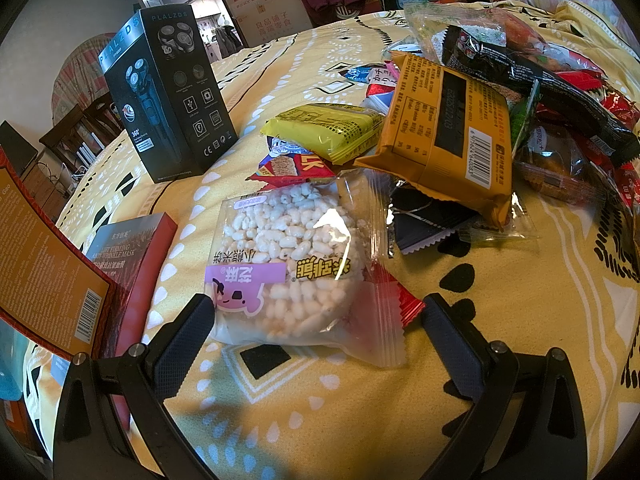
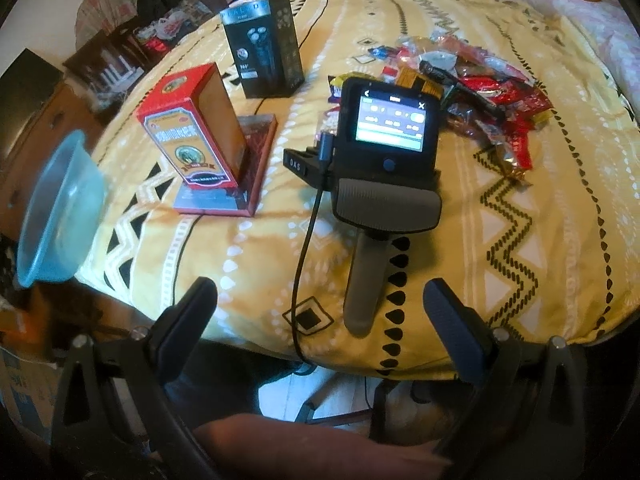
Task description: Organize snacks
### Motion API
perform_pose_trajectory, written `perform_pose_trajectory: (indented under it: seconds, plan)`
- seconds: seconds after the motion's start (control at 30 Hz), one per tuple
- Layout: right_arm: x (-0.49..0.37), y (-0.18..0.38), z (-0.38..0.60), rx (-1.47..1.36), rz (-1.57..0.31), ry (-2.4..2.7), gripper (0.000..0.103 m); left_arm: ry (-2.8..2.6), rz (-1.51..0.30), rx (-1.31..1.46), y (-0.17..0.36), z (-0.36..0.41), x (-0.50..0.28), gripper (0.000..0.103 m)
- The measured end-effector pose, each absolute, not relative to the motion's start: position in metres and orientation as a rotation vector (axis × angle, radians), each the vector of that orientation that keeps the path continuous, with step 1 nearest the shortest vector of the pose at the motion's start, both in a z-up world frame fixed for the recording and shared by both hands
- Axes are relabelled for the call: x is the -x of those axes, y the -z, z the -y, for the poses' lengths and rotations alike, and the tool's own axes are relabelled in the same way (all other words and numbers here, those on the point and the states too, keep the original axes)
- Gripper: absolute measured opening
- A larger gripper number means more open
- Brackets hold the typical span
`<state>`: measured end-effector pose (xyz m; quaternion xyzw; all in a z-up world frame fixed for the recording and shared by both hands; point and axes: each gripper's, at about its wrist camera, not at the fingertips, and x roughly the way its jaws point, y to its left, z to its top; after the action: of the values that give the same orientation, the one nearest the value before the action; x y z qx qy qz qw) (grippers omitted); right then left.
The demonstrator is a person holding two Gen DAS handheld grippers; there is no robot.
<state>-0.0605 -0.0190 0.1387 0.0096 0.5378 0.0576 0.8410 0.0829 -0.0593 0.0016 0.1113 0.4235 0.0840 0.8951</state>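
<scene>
A clear packet of puffed rice cake point(image 1: 288, 264) with a pink label lies on the yellow patterned cloth point(image 1: 360, 400). My left gripper point(image 1: 316, 320) is open around its near end, the left finger touching the wrapper's edge. Beyond it lies a heap of snacks: a yellow packet point(image 1: 324, 128), an orange packet point(image 1: 452, 132), a red bar point(image 1: 296, 168) and a black packet point(image 1: 540, 80). My right gripper point(image 2: 322, 308) hangs open and empty at the table's near edge, behind the left tool's lit screen point(image 2: 390, 120) and grey handle point(image 2: 364, 280). The snack heap point(image 2: 492, 88) lies far right there.
A black shaver box point(image 1: 168, 92) stands at the back left. A flat red mask box point(image 1: 132, 248) lies left of the rice cake, with an upright red box point(image 2: 192, 132) on it. A blue bowl point(image 2: 56, 208) sits off the table's left edge. A cable point(image 2: 304, 248) trails off the front.
</scene>
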Motion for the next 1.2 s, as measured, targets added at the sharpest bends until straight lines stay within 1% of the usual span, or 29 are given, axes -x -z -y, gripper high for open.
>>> perform_pose_trajectory:
  seconds: [0.27,0.8,1.2]
  plan:
    - [0.0631,-0.1442,0.0230,-0.053,-1.098,-0.127,0.103,-0.174,-0.878,-0.231,-0.0015,0.0593,-0.0830,0.103]
    - [0.0614,-0.1431,0.0217,-0.058,-1.098,-0.135,0.103,-0.174,-0.878,-0.231,-0.0016,0.0593,-0.0830,0.103]
    - [0.0638,-0.1464,0.0270,-0.088,-1.056,-0.159,0.103,-0.174,-0.878,-0.231,-0.0016,0.0593,-0.0830,0.103]
